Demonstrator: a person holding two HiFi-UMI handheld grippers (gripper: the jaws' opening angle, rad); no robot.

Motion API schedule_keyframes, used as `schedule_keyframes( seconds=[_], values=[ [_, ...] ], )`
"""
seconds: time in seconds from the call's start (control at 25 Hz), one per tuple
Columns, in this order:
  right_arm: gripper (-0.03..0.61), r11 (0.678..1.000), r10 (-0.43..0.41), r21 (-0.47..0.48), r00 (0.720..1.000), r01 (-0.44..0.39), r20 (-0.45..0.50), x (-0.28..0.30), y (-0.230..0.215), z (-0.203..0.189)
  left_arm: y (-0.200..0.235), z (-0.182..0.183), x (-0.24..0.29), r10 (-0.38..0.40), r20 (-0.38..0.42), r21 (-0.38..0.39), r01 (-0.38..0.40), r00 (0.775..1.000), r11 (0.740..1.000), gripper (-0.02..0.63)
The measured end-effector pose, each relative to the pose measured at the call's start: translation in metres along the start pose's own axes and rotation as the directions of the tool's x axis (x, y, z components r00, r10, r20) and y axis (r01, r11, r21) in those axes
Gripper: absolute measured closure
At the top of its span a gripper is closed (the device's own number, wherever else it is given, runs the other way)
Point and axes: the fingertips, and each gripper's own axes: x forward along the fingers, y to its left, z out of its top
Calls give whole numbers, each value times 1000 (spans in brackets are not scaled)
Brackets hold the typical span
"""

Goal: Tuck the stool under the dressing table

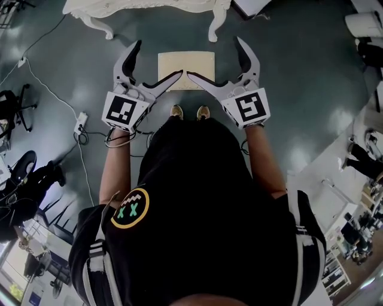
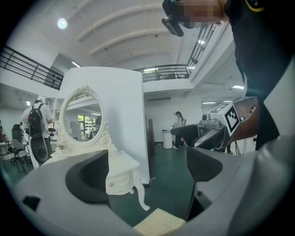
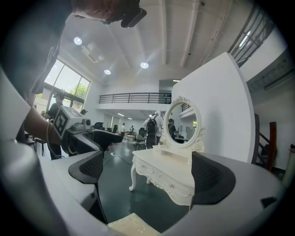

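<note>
The stool [image 1: 186, 70], with a square cream seat, stands on the dark green floor just in front of the white carved dressing table [image 1: 149, 9], outside the table's legs. My left gripper [image 1: 159, 58] is open over the seat's left side and touches nothing. My right gripper [image 1: 214, 57] is open over the seat's right side, its inner fingertip close to the left one's. In the left gripper view a corner of the stool [image 2: 159, 223] lies low between the open jaws, with the dressing table [image 2: 122, 173] and its oval mirror [image 2: 82, 115] beyond. The right gripper view shows the stool [image 3: 133, 226] below and the table [image 3: 161, 173] ahead.
A power strip [image 1: 79, 124] and cables lie on the floor at the left, near black office chairs [image 1: 18, 107]. A white partition [image 2: 120, 106] stands behind the dressing table. A person with a backpack [image 2: 36, 124] is beyond it. The holder's shoes [image 1: 190, 112] are right behind the stool.
</note>
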Motion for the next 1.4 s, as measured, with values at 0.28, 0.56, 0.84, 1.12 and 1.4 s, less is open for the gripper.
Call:
schedule_keyframes(
  seconds=[0.28, 0.56, 0.84, 1.12, 1.4],
  values=[
    [-20, 1000, 6, 16, 1000, -6, 2, 2, -1, -6, -2, -16, 3, -11, -19, -26, 10, 1000, 1000, 97],
    [-20, 998, 10, 62, 996, -5, -84, -3, 3, -62, -14, -68, 5, -27, -99, -79, 19, 995, 997, 97],
    [-20, 996, 23, 85, 982, -7, -188, -7, 20, -135, -33, -137, -1, -50, -159, -129, 29, 986, 991, 97],
    [-20, 989, 58, 146, 956, -16, -288, -6, 35, -200, -31, -205, 0, -28, -237, -256, -34, 971, 966, 98],
    [-20, 963, 124, 268, 874, 7, -469, 14, 38, -350, -35, -354, 15, -71, -429, -375, -106, 900, 921, 98]
  ],
)
